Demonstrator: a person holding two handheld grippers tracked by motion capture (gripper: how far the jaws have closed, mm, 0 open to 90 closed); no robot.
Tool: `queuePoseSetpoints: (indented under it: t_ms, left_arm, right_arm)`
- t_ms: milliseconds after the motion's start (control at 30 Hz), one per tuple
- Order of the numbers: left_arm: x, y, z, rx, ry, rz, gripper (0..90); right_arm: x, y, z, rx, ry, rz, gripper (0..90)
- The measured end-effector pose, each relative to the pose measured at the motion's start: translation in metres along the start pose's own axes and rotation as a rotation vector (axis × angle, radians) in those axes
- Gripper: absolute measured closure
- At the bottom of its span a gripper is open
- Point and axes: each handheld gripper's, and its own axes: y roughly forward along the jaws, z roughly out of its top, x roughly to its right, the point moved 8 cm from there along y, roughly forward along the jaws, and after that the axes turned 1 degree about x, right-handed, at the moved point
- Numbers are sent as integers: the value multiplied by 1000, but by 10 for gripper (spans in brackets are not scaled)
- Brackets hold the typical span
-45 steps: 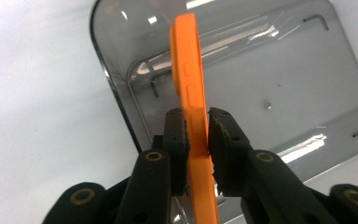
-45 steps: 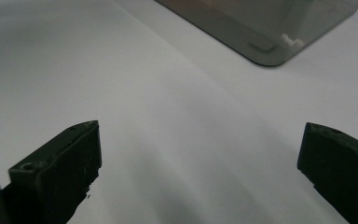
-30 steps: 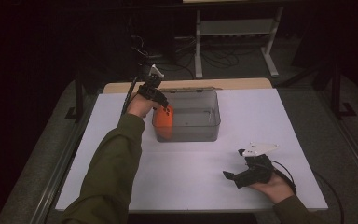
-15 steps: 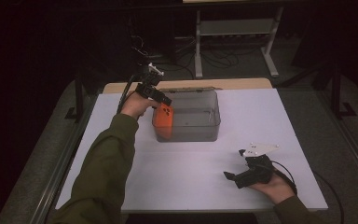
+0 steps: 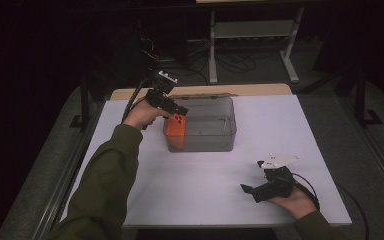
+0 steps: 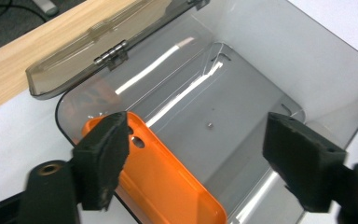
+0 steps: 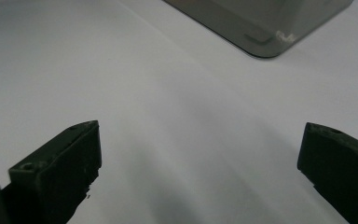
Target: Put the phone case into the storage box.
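Note:
An orange phone case (image 5: 176, 129) (image 6: 168, 186) stands tilted inside the left end of a smoky clear box (image 5: 220, 145) (image 6: 307, 60), leaning on its wall. My left gripper (image 5: 180, 111) (image 6: 196, 140) hovers just above that end. Its jaws have just been opening and now stand wide, with the case's top edge below the left pad and no pad pressing on it. My right gripper (image 5: 252, 185) (image 7: 200, 154) rests low over the white table (image 5: 190, 185) at the front right, open, with nothing between its jaws.
The box's hinged lid (image 6: 98, 42) lies folded back toward a wooden strip (image 5: 260, 89) at the table's far edge. Beyond the table are a metal stand (image 5: 250, 30) and cables on a dark floor. One corner of the box (image 7: 261, 42) lies ahead of the right gripper.
The left gripper's jaws have opened off the orange case, which now leans in the box's left end. The hand has drawn slightly up and away. The right hand has kept still.

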Motion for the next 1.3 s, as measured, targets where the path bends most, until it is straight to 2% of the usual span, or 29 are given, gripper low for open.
queuePoseSetpoints:
  t_ms: [300, 433, 500, 600, 833, 1300]
  left_arm:
    - [10, -4, -7, 43, 50, -35, 80]
    - [12, -5, -14, 44, 71, -41, 9]
    - [12, -7, -16, 60, 76, -37, 0]
    - [14, -13, -18, 90, 78, -53, 0]
    - [12, -19, -31, 92, 93, -41, 0]
    - [12, -35, -49, 152, 106, -51, 0]
  right_arm:
    - [-1, 0, 1, 0, -5, 2, 0]
    - [-1, 1, 1, -1, -7, 4, 0]
    - [-1, 1, 0, -4, -6, 5, 0]
    - [-1, 2, 1, -3, -7, 5, 0]
    - [-1, 2, 1, 0, -7, 5, 0]
    - [-1, 2, 1, -3, -5, 4, 0]
